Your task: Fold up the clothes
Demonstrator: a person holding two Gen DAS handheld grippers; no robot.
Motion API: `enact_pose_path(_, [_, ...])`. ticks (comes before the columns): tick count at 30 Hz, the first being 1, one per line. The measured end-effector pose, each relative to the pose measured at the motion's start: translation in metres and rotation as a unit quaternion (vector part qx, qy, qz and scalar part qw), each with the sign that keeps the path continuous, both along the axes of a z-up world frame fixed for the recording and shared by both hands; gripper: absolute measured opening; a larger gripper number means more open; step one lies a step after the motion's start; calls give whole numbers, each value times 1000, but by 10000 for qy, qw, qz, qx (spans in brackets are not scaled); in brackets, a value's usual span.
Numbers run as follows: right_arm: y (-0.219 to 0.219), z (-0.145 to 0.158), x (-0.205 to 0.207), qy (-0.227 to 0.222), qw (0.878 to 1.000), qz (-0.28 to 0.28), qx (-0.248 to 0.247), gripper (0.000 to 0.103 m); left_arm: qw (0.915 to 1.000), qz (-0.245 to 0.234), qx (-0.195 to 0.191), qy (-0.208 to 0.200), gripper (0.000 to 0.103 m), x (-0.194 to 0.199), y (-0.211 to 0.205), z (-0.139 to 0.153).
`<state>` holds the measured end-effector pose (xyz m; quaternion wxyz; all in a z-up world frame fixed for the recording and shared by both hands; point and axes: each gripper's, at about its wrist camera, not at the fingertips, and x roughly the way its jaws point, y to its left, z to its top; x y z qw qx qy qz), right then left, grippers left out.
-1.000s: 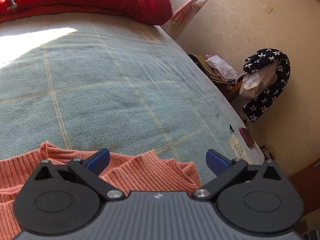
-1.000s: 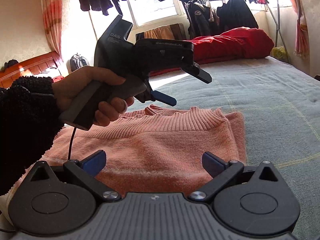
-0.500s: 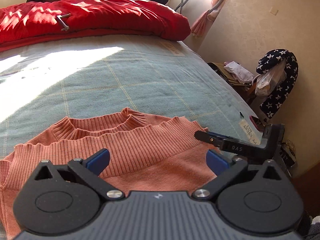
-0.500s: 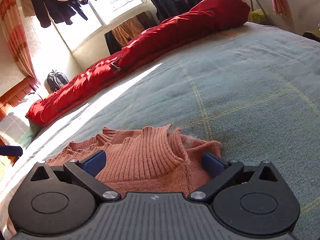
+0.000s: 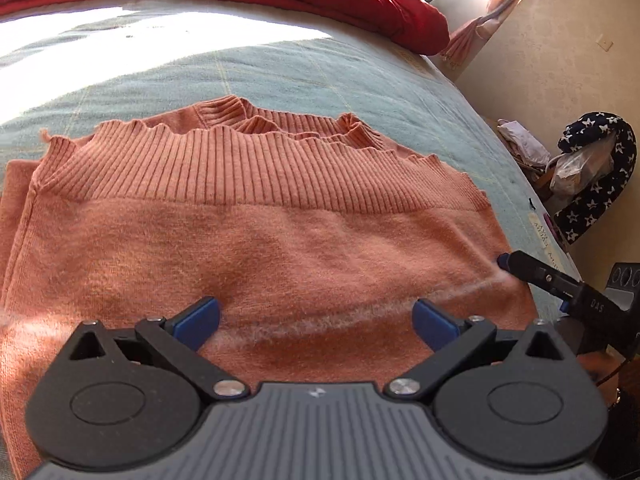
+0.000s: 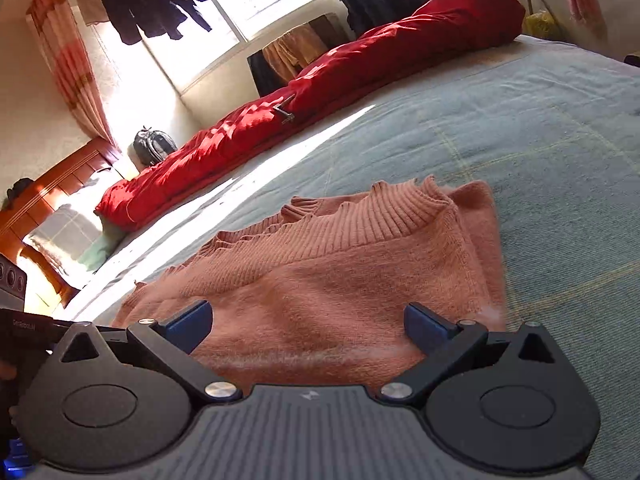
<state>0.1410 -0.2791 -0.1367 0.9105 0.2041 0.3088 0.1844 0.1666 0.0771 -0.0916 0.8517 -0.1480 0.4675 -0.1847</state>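
orange sweater (image 5: 260,248) beneath splayed left hand-held gripper (image 5: 316,322)

My left gripper (image 5: 316,318): black body, ribbed grey-black top plate, two round black discs, silver pivot screws, blue pads (image 5: 198,316) on black linkage fingers, small white logo. My right gripper (image 6: 308,320) has an identical build. Seen from the left wrist, its finger is stamped "DAS" in white.

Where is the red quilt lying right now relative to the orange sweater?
The red quilt is bunched along the far edge of the bed, beyond the folded orange sweater, near the window in the right wrist view; a strip of bare blanket separates them.
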Motion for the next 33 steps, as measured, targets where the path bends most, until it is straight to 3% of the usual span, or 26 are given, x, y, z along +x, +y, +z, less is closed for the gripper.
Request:
enact_pose_path(3, [-15, 9, -1, 37, 9997, -236, 26, 103, 9997, 131, -202, -36, 102, -10, 14, 1])
enact_pose_path(5, [-16, 21, -2, -65, 9988, -177, 455, 103, 9997, 122, -216, -32, 102, -10, 16, 2])
enact_pose_path(8, [4, 23, 16, 121, 9897, 615, 1290, 103, 9999, 118, -125, -2, 102, -8, 13, 0])
enact_pose_path(11, [23, 7, 38, 655, 9792, 948, 1671, 103, 9999, 112, -59, 8, 102, -7, 11, 0])
enact_pose_path(15, [2, -1, 47, 666, 9820, 509, 1696, 103, 9999, 50, -128, 16, 102, -8, 16, 1])
enact_pose_path(19, [-32, 4, 43, 718, 9908, -265, 1115, 103, 9998, -54, -168, -97, 102, -6, 14, 10])
enact_pose_path(23, [-35, 1, 38, 750, 9904, -327, 1119, 103, 9987, -220, -271, -381, 102, 7, 0, 22])
enact_pose_path(28, [-23, -6, 37, 678, 9933, -403, 848, 103, 9996, -149, -227, -24, 102, 32, -8, -2])
enact_pose_path(33, [-25, -8, 36, 621, 9939, -352, 846, 103, 9993, -149, -285, -170, 102, 27, -5, -10])
